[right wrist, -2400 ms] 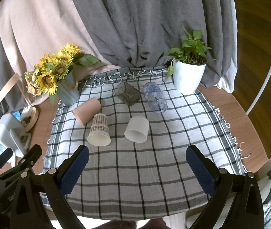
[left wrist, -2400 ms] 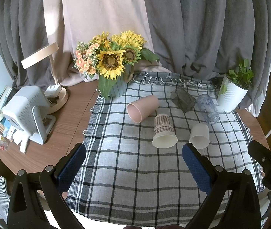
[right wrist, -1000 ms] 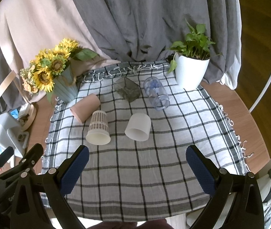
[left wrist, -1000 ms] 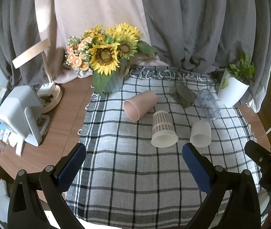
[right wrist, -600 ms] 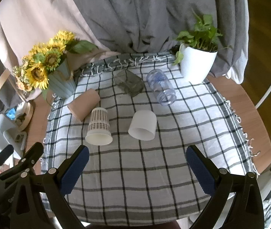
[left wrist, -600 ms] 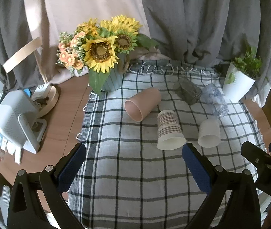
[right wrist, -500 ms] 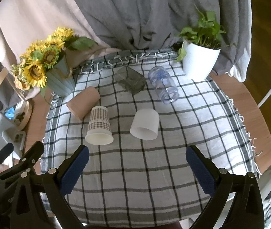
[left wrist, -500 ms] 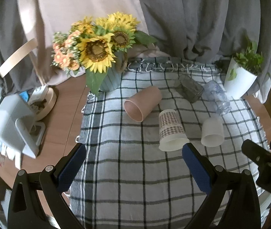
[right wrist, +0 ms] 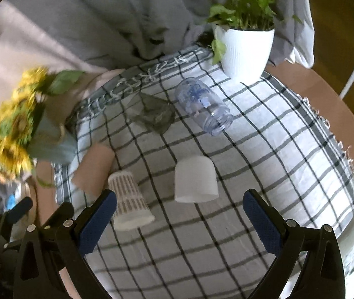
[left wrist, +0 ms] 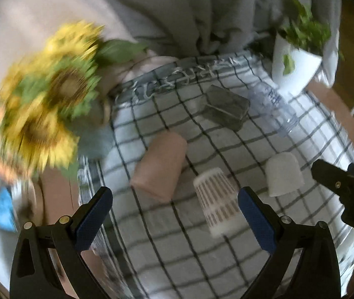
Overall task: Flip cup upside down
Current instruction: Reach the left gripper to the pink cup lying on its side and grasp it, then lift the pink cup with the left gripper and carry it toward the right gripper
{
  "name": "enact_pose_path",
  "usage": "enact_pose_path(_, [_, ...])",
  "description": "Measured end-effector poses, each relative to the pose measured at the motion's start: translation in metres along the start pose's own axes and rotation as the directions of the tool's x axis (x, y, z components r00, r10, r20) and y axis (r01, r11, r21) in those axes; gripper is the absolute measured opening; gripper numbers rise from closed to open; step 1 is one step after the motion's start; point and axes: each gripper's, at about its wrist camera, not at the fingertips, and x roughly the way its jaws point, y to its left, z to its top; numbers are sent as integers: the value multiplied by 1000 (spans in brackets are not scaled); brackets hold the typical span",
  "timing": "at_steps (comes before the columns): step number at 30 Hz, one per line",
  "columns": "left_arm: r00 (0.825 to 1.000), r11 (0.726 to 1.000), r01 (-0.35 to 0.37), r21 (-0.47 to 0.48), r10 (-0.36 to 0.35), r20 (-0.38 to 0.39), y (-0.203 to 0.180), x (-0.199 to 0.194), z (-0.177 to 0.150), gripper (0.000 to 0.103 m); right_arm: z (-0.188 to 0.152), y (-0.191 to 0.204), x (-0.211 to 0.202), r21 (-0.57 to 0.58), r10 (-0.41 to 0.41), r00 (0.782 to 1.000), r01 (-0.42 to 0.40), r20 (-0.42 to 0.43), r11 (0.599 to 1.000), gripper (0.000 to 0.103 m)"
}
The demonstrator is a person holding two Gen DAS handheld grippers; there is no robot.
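- Our left gripper (left wrist: 174, 211) hangs wide open over the checked cloth (left wrist: 177, 244) — empty.
- Our right gripper (right wrist: 178, 214) is spread wide too, holding nothing.
- The pink cup (left wrist: 159, 165) lies on its side beside the sunflower vase (left wrist: 94, 137); the patterned paper cup (right wrist: 129, 199) and white cup (right wrist: 195, 182) stand mouth-down.

Soft daylight; heavy motion blur smears the sunflowers (left wrist: 44, 114), sharper toward the white planter (right wrist: 245, 49); fisheye edges darken.

Pink cup (left wrist: 159, 165), brown-checked white cup (left wrist: 218, 205), plain white cup (right wrist: 195, 179), black-and-white plaid cloth (right wrist: 264, 134).
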Motion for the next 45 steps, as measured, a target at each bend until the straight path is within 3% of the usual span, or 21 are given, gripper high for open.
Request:
enact_pose_path(5, [994, 996, 23, 87, -14, -104, 7, 45, 34, 102, 18, -3, 19, 111, -33, 999, 34, -13, 993, 102])
enact_pose_path(9, [975, 992, 49, 112, -24, -221, 12, 85, 51, 98, 35, -3, 36, 189, -58, 998, 62, -28, 980, 102])
enact_pose_path(20, [921, 971, -35, 236, 124, -369, 5, 152, 60, 85, 53, 7, 58, 196, -81, 995, 89, -51, 977, 102])
enact_pose_path(29, [879, 979, 15, 201, 83, -470, 15, 188, 64, 83, 55, 13, 66, 210, -70, 995, 82, -65, 974, 102])
enact_pose_path(35, [851, 990, 67, 124, 8, -525, 24, 210, 58, 72, 59, 19, 67, 215, -67, 996, 79, -61, 973, 102])
enact_pose_path(41, [853, 994, 81, 72, -32, -520, 34, 215, 57, 70, 62, 24, 67, 197, -76, 996, 85, -55, 977, 102])
enact_pose_path(45, [872, 995, 73, 63, -33, -488, 40, 207, 61, 70, 62, 26, 66, 188, -68, 996, 76, -51, 979, 102])
